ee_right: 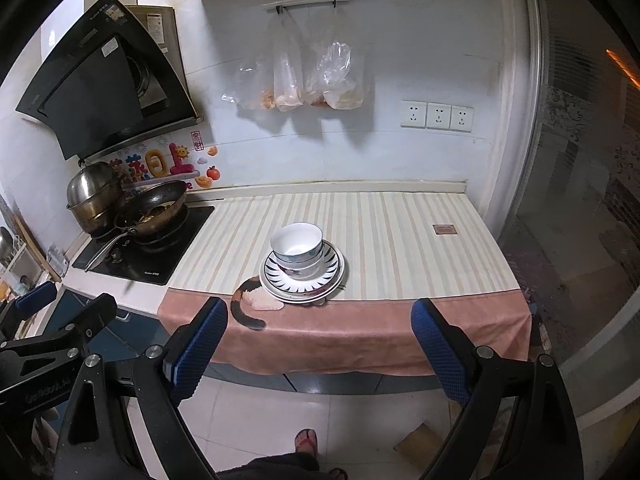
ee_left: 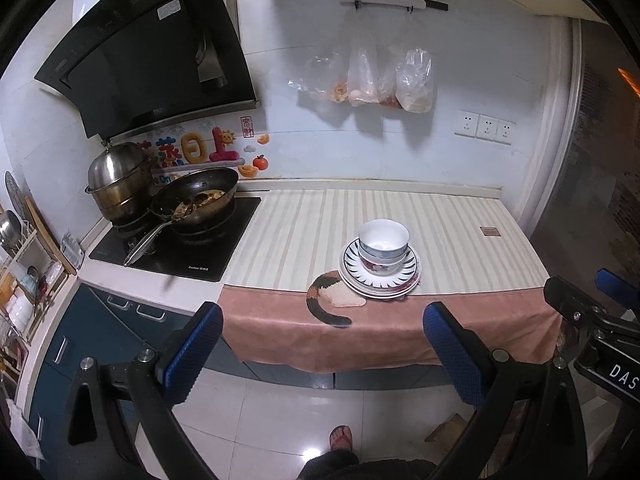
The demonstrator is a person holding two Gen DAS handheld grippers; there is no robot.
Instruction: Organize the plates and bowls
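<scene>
Nearest to us, our left tool (ee_left: 323, 354) hangs over the pale tiled floor (ee_left: 280, 412) with its blue-padded fingers (ee_left: 192, 354) spread wide and nothing between them; our right tool (ee_right: 320, 348) hangs likewise, blue pads (ee_right: 442, 354) wide apart and bare; both sit short of the tabletop's front edge. Below, we see a foot in a red sandal (ee_right: 306, 442) on the tiles. Past the fingers, a pink cloth with a calico cat-tail pattern (ee_right: 360, 332) drapes over the tabletop's edge, and a cream striped mat (ee_right: 400, 248) covers the tabletop behind it. On the mat's front part stands the stack of white plates with black radiating stripes (ee_right: 332, 270), and two nested white bowls (ee_right: 298, 246) rest upright on top of it. Farther left, a dark frying pan holding food (ee_left: 196, 198) and a lidded steel pot (ee_left: 116, 184) sit on the black hob (ee_left: 192, 256); on the far wall hang clear plastic bags (ee_left: 368, 76) and three white sockets (ee_right: 438, 115).
</scene>
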